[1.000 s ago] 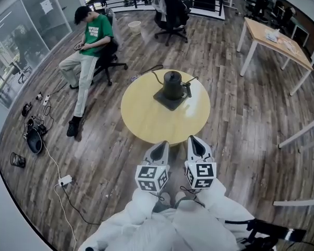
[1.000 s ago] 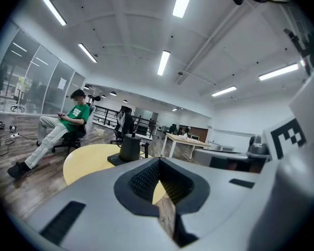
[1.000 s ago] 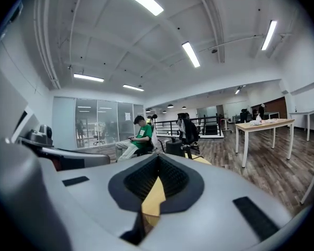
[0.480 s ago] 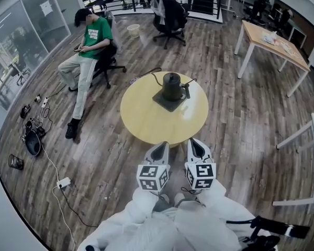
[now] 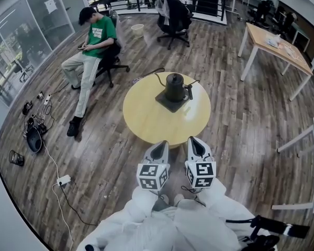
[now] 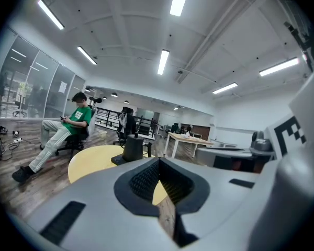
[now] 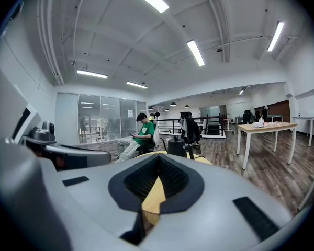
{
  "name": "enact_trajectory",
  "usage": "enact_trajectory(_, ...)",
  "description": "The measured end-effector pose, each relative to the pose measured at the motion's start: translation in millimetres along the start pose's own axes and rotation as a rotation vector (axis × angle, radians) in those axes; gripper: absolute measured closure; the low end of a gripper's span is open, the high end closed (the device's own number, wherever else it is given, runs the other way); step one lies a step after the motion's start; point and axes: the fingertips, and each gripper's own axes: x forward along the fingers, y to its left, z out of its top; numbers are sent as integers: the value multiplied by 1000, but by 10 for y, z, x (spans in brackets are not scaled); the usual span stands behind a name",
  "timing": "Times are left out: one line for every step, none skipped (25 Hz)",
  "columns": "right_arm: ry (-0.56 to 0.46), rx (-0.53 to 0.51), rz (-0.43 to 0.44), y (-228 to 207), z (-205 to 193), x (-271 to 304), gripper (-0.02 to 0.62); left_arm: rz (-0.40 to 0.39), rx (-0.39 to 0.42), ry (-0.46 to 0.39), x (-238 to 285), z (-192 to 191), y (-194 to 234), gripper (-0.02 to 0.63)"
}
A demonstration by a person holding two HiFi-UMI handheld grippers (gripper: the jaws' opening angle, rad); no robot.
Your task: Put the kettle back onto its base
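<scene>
Closed and empty, my left gripper (image 5: 159, 146) and right gripper (image 5: 197, 141) hang near my body. Ahead, well apart from them, the black kettle (image 5: 174, 87) stands upright on its dark square base (image 5: 163, 99) on the round yellow table (image 5: 146, 120). I judge the replacing done, with nothing left to grasp.

head view nudged, kettle (image 5: 175, 87), seated person (image 5: 91, 46) slightly further right

Bright ceiling strip lights (image 7: 198, 53); sharp pictures, strong fisheye curving at edges.
</scene>
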Motion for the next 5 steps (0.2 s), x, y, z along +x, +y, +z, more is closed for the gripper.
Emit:
enact_trajectory(1, 1, 0, 13, -6, 3, 583, 1, -2, 1, -8, -7, 14, 604)
enact_trajectory(3, 1, 0, 22, -14, 4, 583, 1, -3, 3, -15, -15, 24, 604)
enact_trajectory(4, 2, -1, 27, -24, 3, 583, 2, -4, 5, -22, -27, 30, 604)
enact_trajectory(6, 4, -2, 30, -35, 1, 583, 2, -4, 7, -28, -40, 34, 604)
enact_trajectory(7, 5, -2, 32, -46, -1, 583, 3, -5, 10, -35, -54, 37, 604)
